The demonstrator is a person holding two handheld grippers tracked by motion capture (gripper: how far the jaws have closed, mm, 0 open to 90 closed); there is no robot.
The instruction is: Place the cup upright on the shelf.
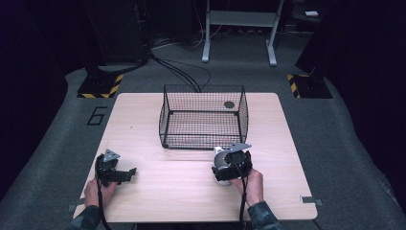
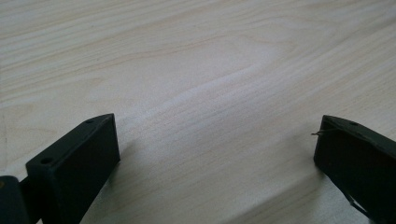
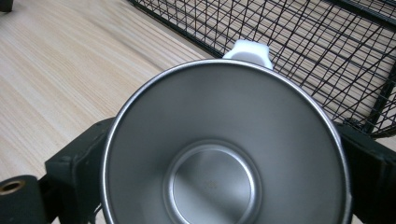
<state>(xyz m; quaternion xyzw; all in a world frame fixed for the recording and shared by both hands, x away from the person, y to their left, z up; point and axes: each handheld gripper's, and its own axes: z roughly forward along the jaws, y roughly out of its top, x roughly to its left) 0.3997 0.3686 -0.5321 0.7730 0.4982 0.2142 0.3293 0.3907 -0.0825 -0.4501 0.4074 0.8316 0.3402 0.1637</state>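
A steel cup (image 3: pixel 224 149) with a white handle (image 3: pixel 247 50) sits between the jaws of my right gripper (image 3: pixel 224 168), which is shut on it. From above, that cup (image 1: pixel 220 160) shows pale beside the right gripper (image 1: pixel 230 165), just in front of a black wire basket (image 1: pixel 203 117). The inside of the cup is empty. My left gripper (image 1: pixel 125 175) rests low over the wooden table (image 1: pixel 182 191) at the front left, jaws spread wide. In its own view, the left gripper (image 2: pixel 215 154) has bare wood between its jaws.
The wire basket stands at the table's middle back, with a small dark round spot (image 1: pixel 229 104) at its far right corner. Its mesh wall (image 3: pixel 299 42) is close behind the cup. Cables and a metal stand (image 1: pixel 239 28) lie on the floor beyond.
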